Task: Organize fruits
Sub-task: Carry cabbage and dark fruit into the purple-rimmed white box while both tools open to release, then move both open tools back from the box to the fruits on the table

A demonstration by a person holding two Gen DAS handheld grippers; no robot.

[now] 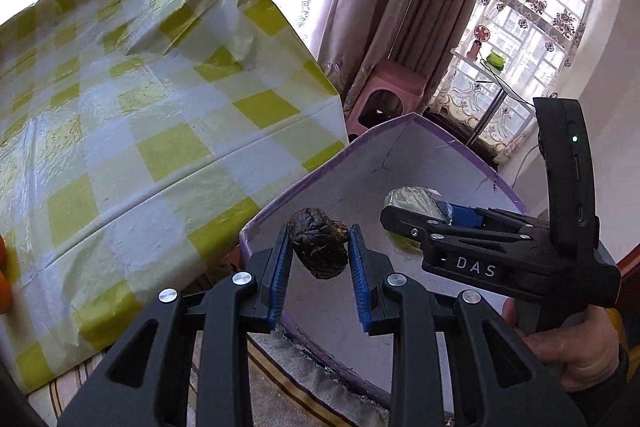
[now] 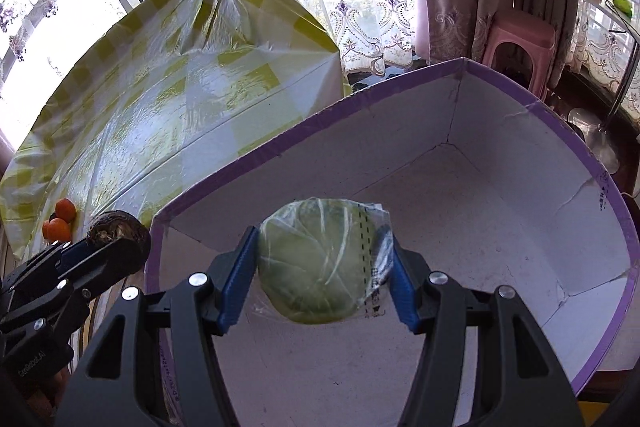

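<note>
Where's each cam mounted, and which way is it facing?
Left wrist: on left gripper, looking along its fingers at dark wrinkled fruit over purple-rimmed box; right gripper and hand show.
Right wrist: on right gripper, facing wrapped green produce above the box; left gripper shows.
Shared: box, checkered tablecloth.

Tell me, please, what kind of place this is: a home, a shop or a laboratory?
Most likely a room in a home. Lace curtains hang at large windows, a pink plastic stool stands by them, and a table wears a yellow checked plastic cloth, beside a white cardboard box.
</note>
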